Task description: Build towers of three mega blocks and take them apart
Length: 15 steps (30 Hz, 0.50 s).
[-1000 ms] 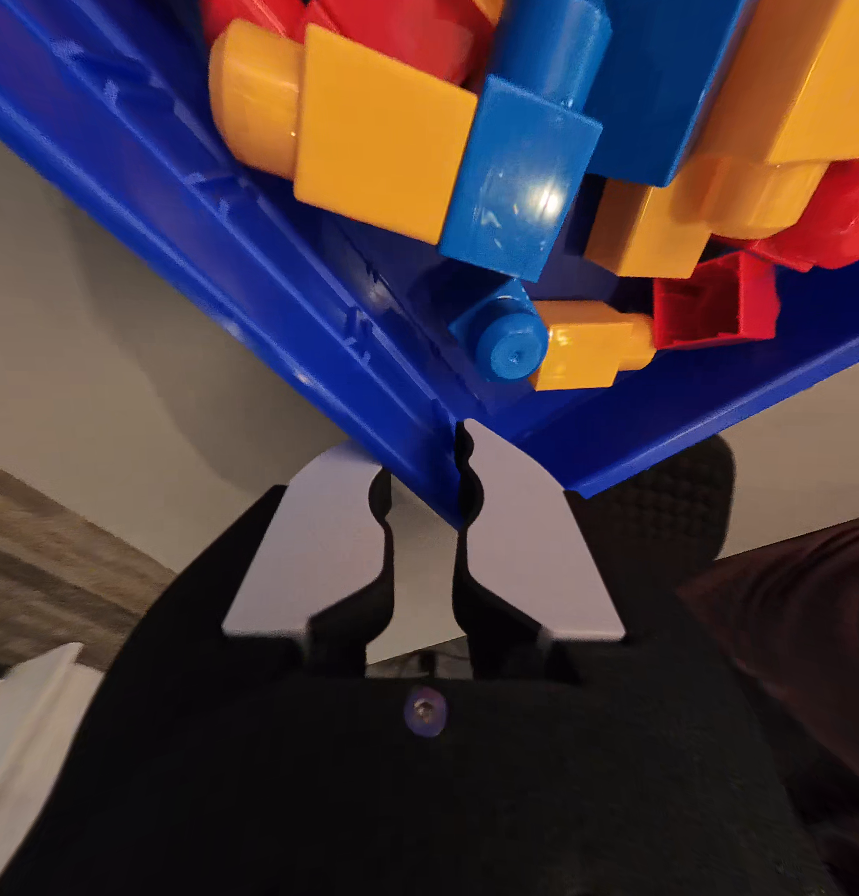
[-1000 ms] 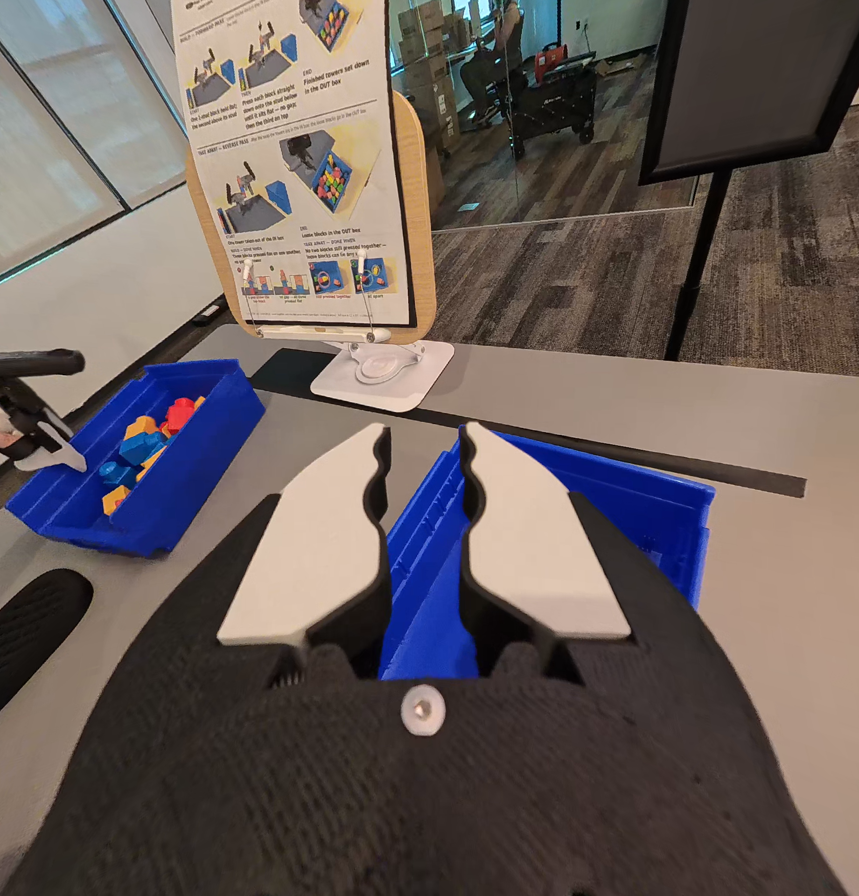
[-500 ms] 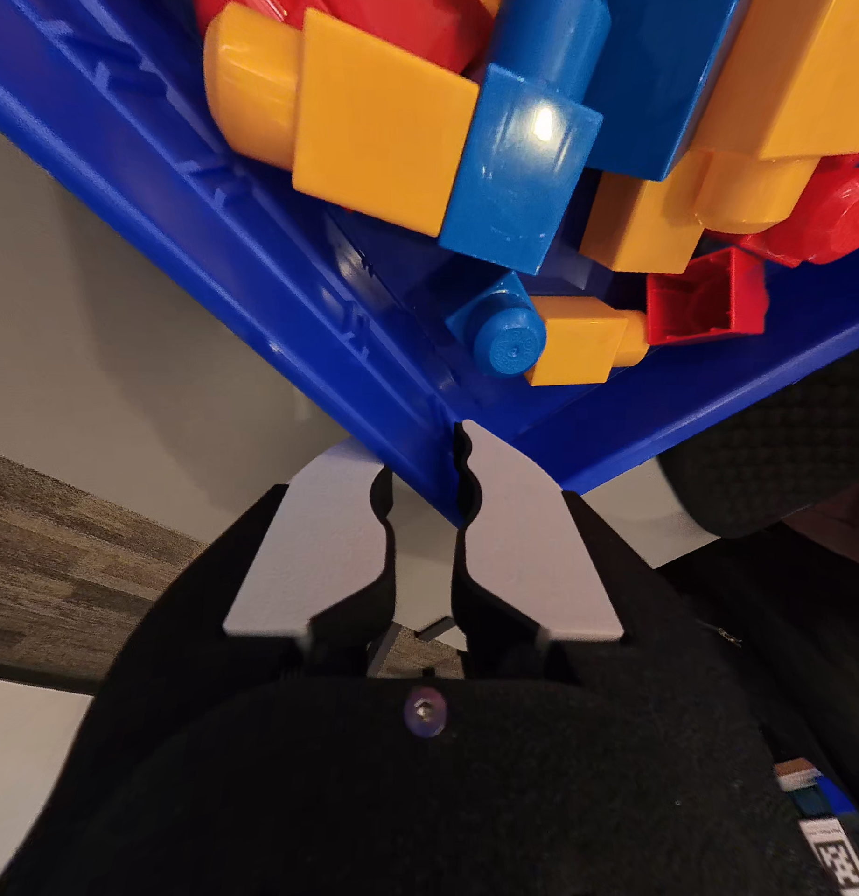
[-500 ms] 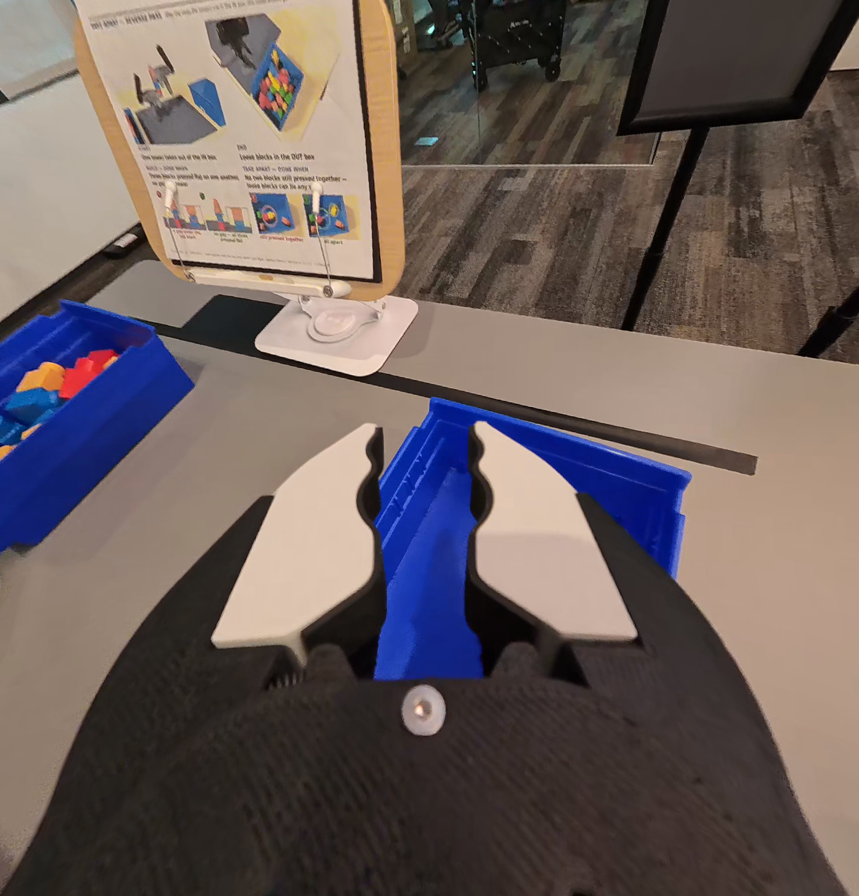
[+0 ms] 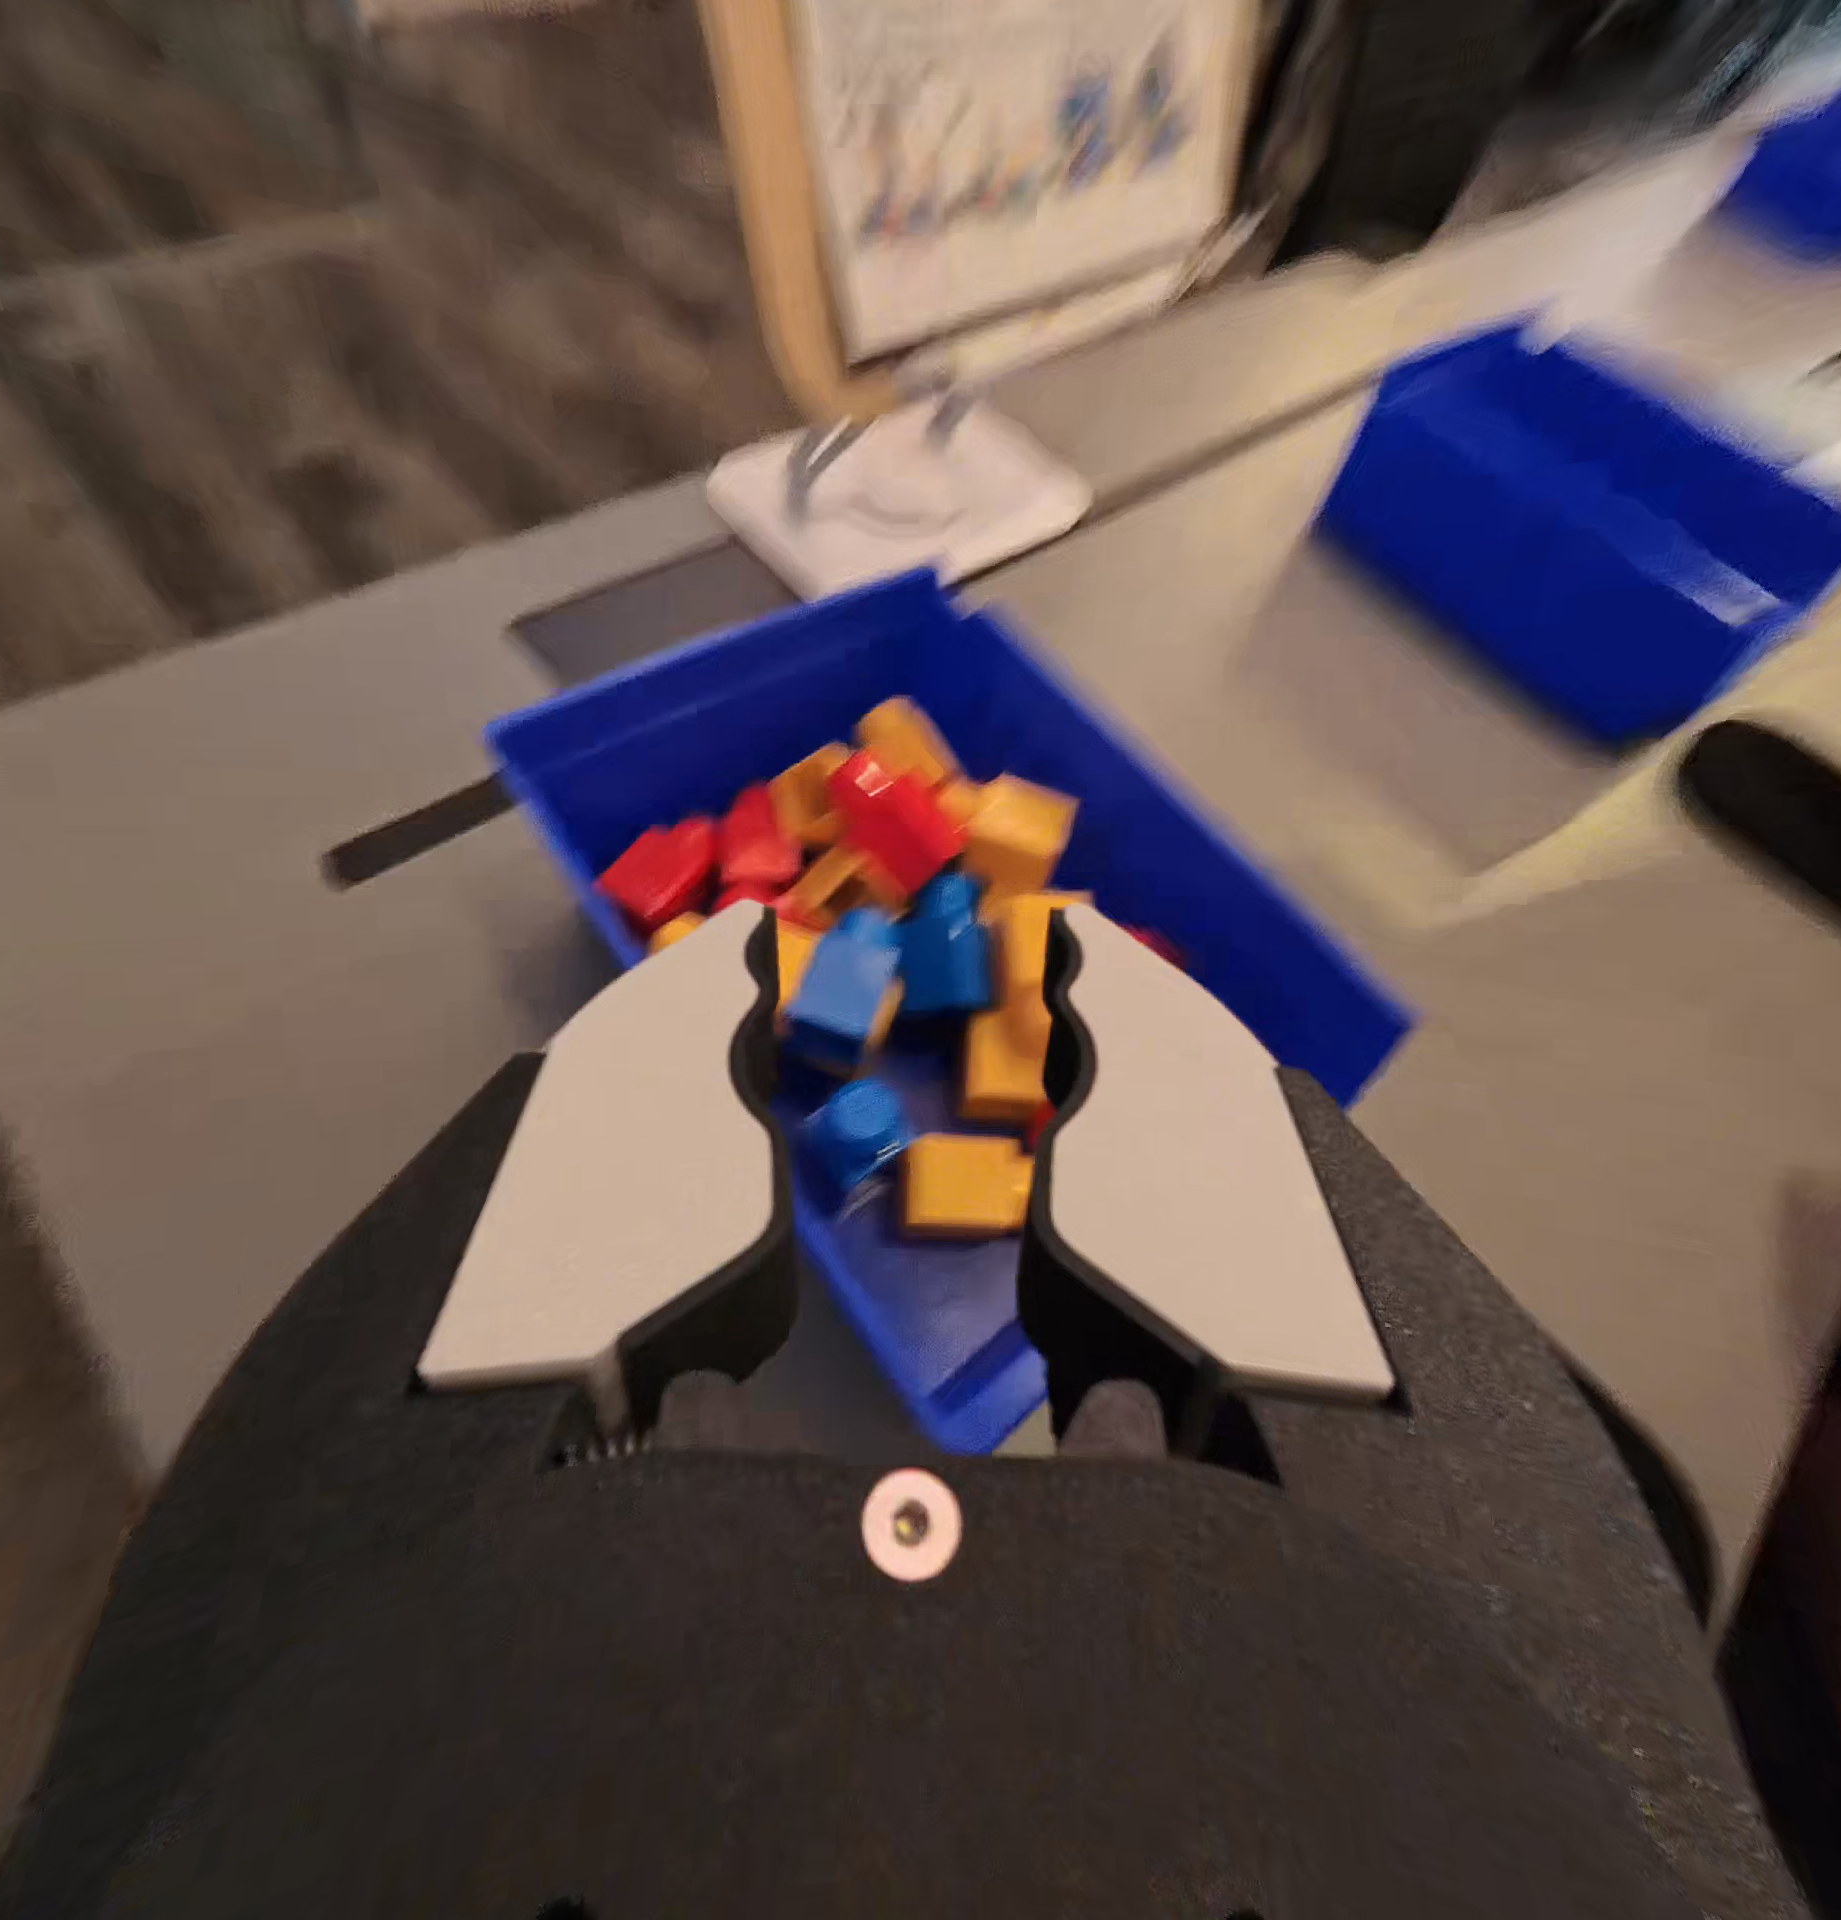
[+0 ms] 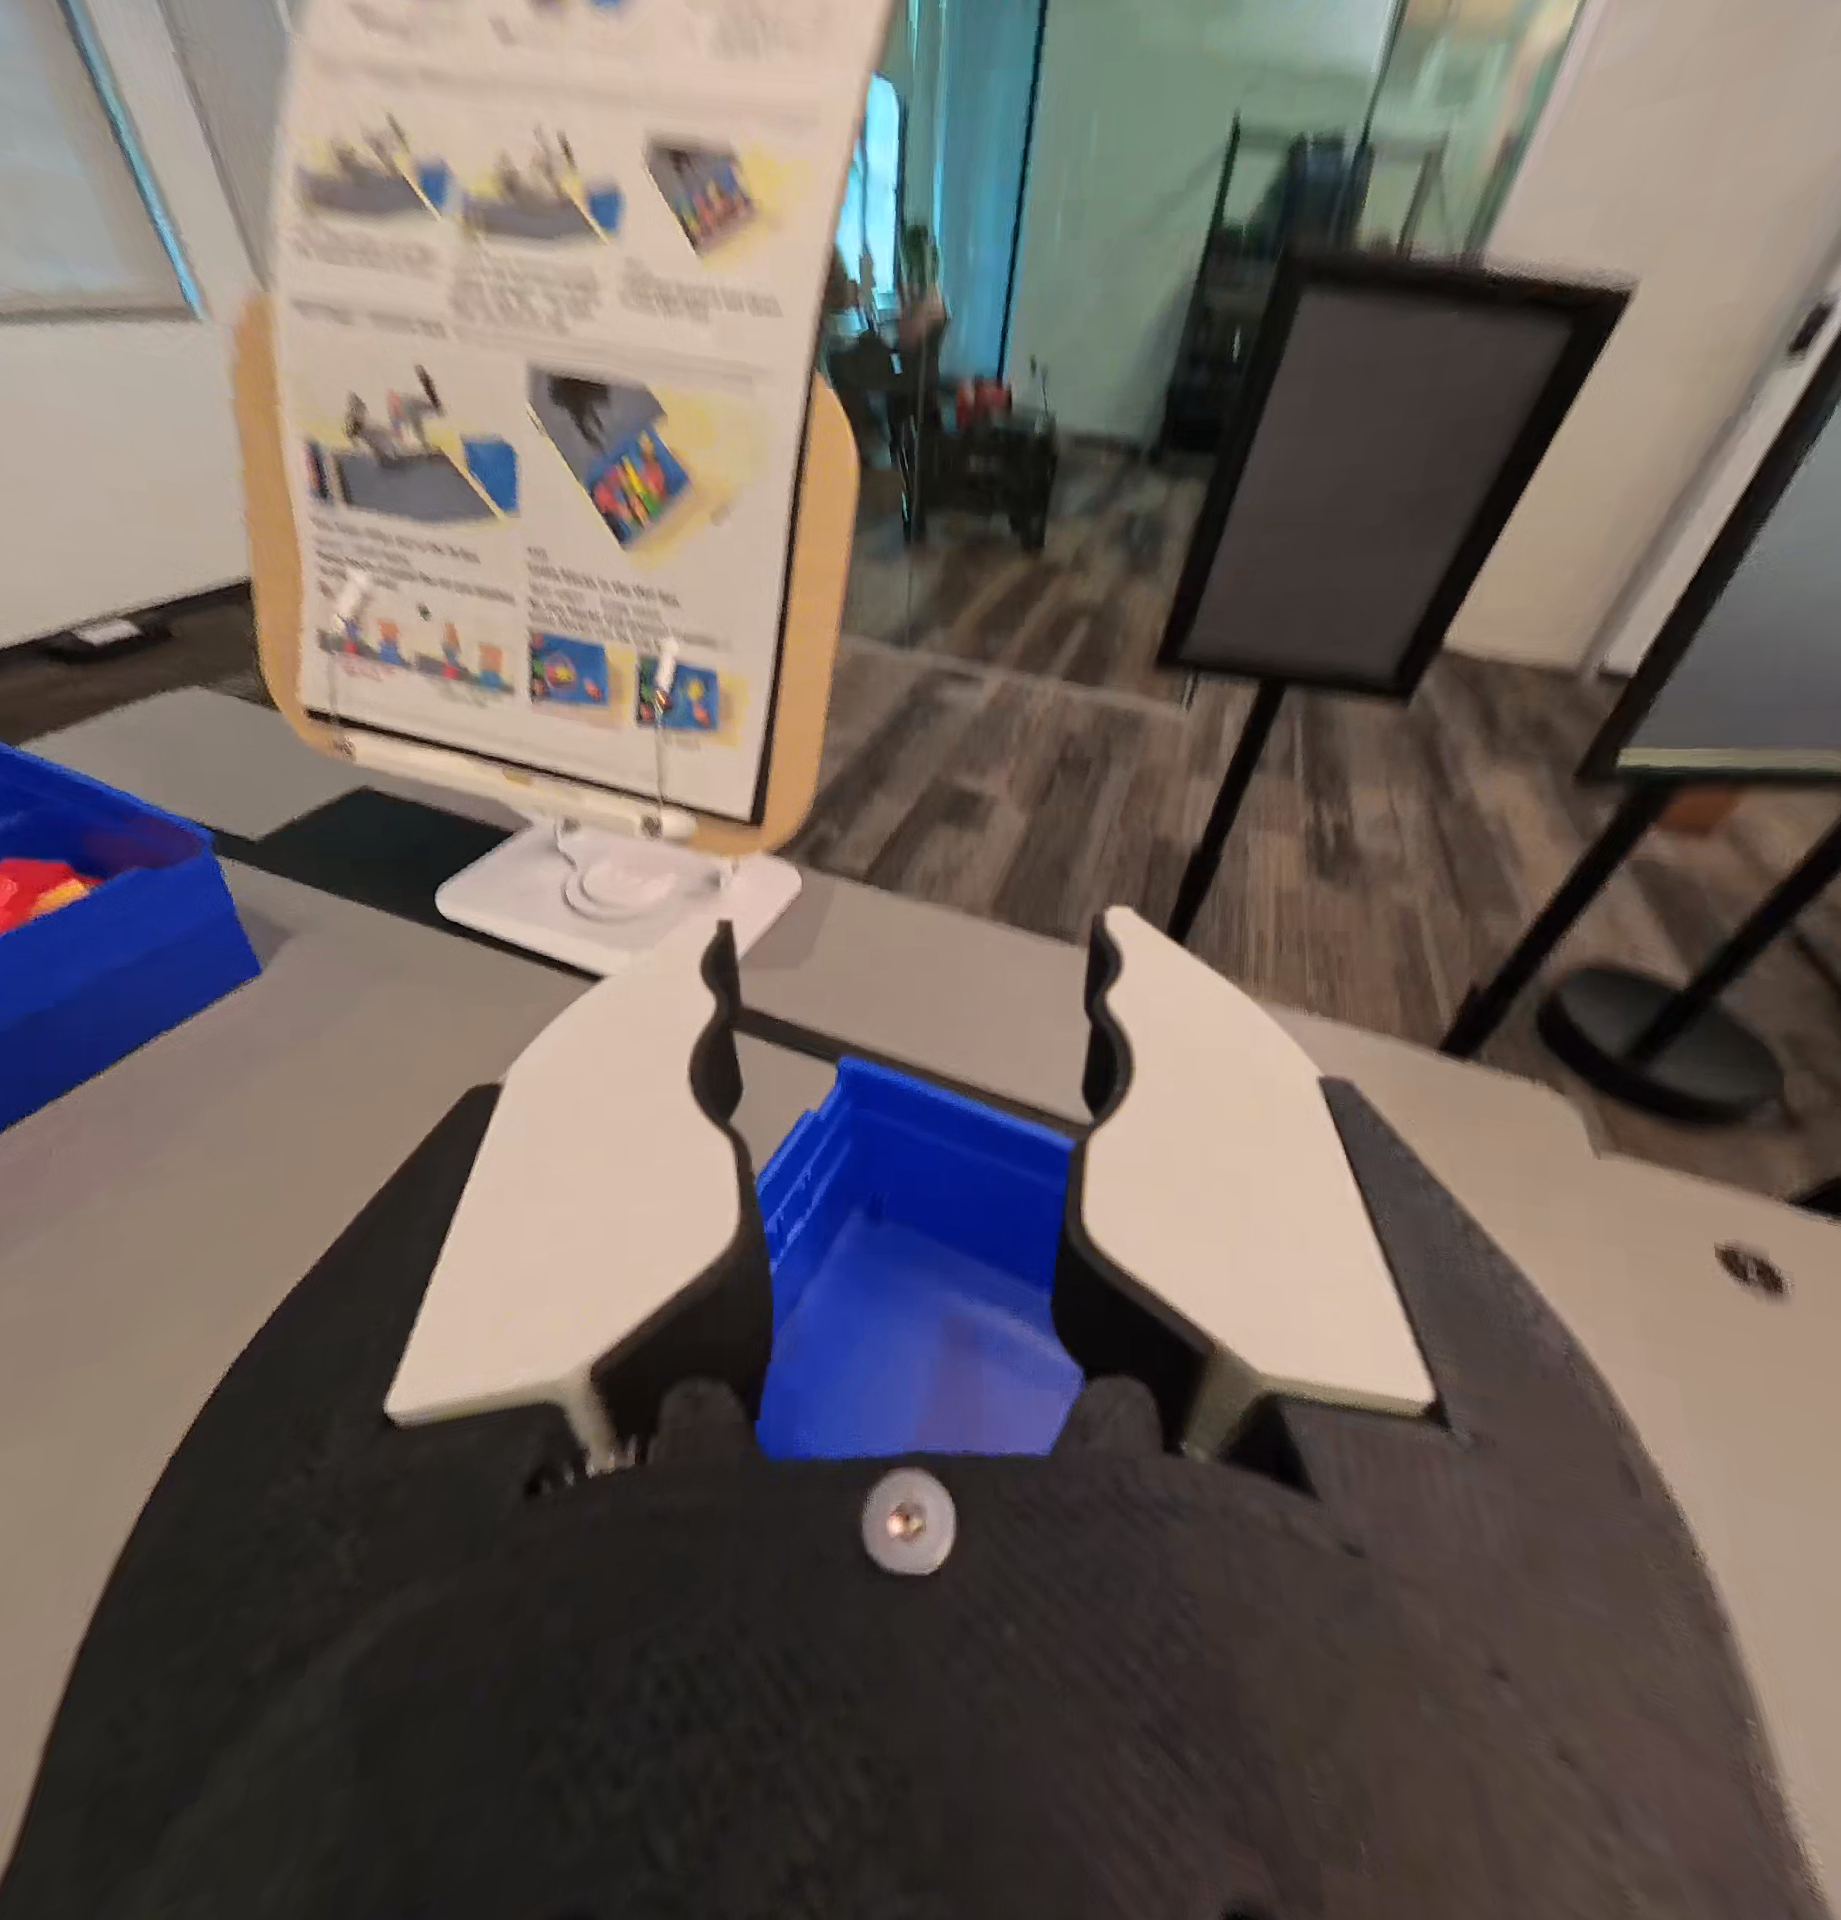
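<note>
Hovering L gripper [image 5: 911, 935] over block bin [image 5: 687, 717], center frame; fingers spread, holding nothing. Blue block [image 5: 843, 987] lies just past tips, between them, long axis tilted toward upper right. Red, yellow blocks piled beyond, toward upper frame. Pic blurry.

R wrist view: my R gripper [image 6: 911, 945] wide apart, bare. Below it, lower center, second bin [image 6: 916, 1247] w/ no blocks showing. Block bin at left edge, well apart. So L nearer to blocks; I'd say L picks first.

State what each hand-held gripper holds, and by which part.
Nothing: the left hand-held gripper gapes above the blocks; the right hand-held gripper is open on air.
</note>
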Tool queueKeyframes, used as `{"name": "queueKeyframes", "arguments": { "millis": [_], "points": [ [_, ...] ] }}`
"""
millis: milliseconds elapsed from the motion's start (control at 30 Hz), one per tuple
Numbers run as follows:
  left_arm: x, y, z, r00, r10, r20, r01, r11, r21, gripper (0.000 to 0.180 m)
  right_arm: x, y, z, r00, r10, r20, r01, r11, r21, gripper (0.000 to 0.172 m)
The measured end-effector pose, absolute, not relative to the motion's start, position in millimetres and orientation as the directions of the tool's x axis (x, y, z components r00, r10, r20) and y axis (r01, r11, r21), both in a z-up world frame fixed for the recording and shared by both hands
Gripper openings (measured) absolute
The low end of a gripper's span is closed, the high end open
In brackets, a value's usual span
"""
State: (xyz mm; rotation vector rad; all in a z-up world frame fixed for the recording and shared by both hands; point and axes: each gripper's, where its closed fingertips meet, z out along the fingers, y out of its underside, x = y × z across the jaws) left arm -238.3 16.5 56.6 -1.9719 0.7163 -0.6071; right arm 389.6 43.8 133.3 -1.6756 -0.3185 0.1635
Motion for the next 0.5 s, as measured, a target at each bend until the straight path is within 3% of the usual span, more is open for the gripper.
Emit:
{"name": "queueKeyframes", "arguments": {
  "millis": [67, 133, 200, 333, 500],
  "points": [
    [-223.0, -5.1, 63.9, 0.699, -0.693, 0.178, -0.127, -0.365, -0.922, 0.05, 385.1, 38.9, 145.6, 0.944, 0.318, 0.09, 0.099, -0.013, -0.995, 0.065],
    [-204.9, -21.6, 44.5, 0.703, -0.682, 0.199, -0.137, -0.406, -0.904, 0.045, 378.9, 37.3, 149.8, 0.937, 0.339, 0.089, 0.087, 0.02, -0.996, 0.066],
    [-180.0, -34.9, 17.5, 0.703, -0.69, 0.174, -0.214, -0.438, -0.873, 0.043, 371.4, 38.2, 147.8, 0.928, 0.361, 0.089, 0.089, 0.018, -0.996, 0.068],
    [-155.2, -31.6, -37.9, 0.761, -0.645, -0.066, -0.468, -0.475, -0.746, 0.038, 355.6, 40.2, 139.8, 0.91, 0.396, 0.118, 0.131, -0.006, -0.991, 0.068],
    [-134.4, -8.5, -75.9, 0.752, -0.639, -0.164, -0.572, -0.508, -0.644, 0.028, 345.9, 40.8, 135.6, 0.901, 0.397, 0.178, 0.198, -0.01, -0.98, 0.068]
  ]
}}
